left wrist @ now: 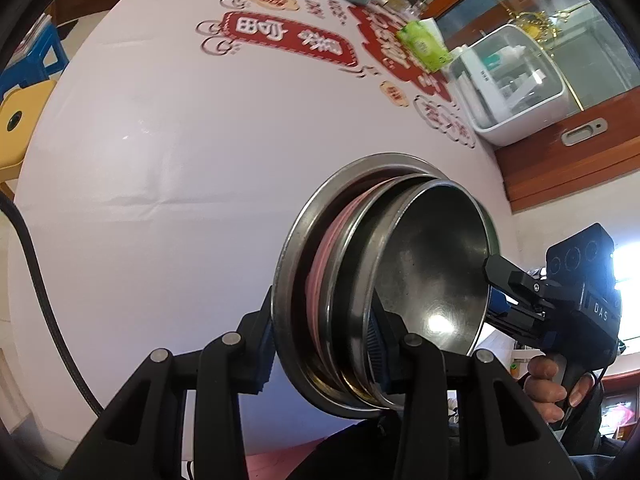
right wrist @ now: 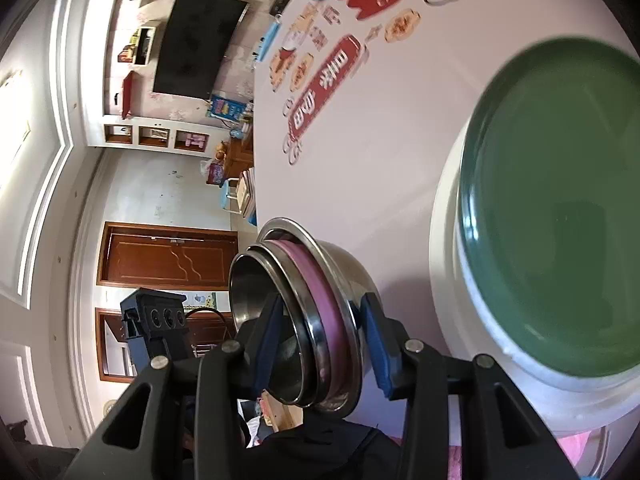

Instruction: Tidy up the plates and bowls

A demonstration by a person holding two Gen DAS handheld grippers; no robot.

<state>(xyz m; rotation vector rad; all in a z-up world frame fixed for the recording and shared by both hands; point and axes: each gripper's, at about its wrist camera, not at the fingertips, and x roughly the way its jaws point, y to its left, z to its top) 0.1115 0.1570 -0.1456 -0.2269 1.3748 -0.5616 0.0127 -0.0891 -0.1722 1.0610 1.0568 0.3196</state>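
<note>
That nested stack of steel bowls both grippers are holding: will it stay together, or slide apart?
The nested bowl stack looks rigid but smooth and shiny, so probably slippery. Its inner rims already sit uneven, so the bowls may shift if tilted. The left gripper and right gripper clamp opposite rims, which likely steadies it.

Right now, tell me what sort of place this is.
Probably a home living or dining room: a round table under a printed cloth, a wall-mounted TV above shelving, and wooden doors. Nested steel bowls suggest mealtime tidying.

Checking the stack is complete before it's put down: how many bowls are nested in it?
4: a large steel outer bowl, a pink bowl inside it, then two smaller steel bowls, innermost on top. More may hide between.
</note>
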